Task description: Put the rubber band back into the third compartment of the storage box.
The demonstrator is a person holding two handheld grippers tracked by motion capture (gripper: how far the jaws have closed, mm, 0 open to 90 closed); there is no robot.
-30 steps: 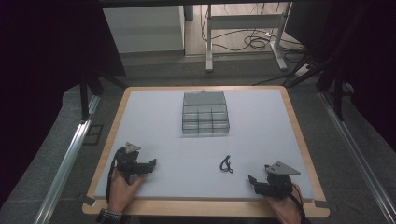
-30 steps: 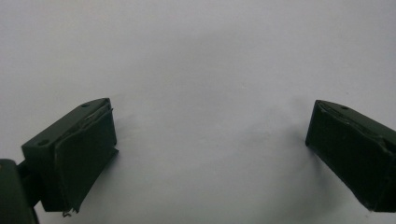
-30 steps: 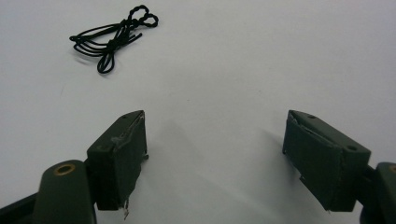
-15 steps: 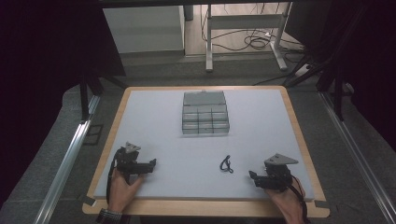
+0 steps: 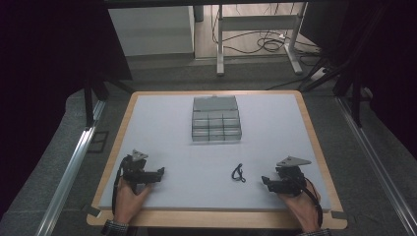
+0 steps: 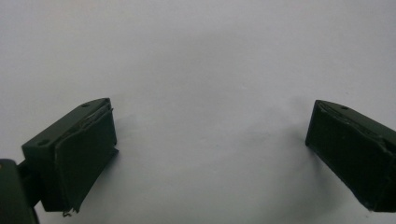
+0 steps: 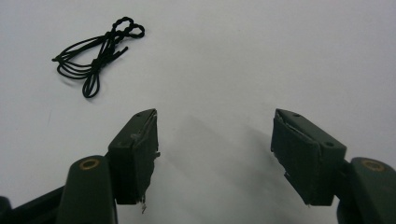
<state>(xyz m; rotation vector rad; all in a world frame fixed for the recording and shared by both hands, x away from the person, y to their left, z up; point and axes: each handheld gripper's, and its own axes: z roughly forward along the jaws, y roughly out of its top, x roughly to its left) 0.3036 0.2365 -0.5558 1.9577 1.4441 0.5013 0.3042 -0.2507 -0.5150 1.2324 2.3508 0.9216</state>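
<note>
A small black tangle of thin cord [image 5: 238, 173] lies on the white table top [image 5: 275, 132], near the front and right of centre. In the right gripper view the cord [image 7: 95, 53] sits ahead and to the left of the jaws. My right gripper [image 5: 265, 181] rests near the front edge, a short way right of the cord, open with nothing between its jaws [image 7: 215, 140]. At the front left my left gripper [image 5: 160, 172] stands open over bare table [image 6: 210, 135]. A clear plastic compartment box [image 5: 216, 119] with its lid up sits at mid-table, farther back.
A wooden rim [image 5: 310, 132] frames the table top. Metal rails [image 5: 69, 172] run along both sides. Behind the table stand a white cabinet [image 5: 150, 29] and a desk frame [image 5: 255, 34] with cables on the floor.
The right gripper has tilted and shifted slightly on the table near the cord. The left gripper has stayed put.
</note>
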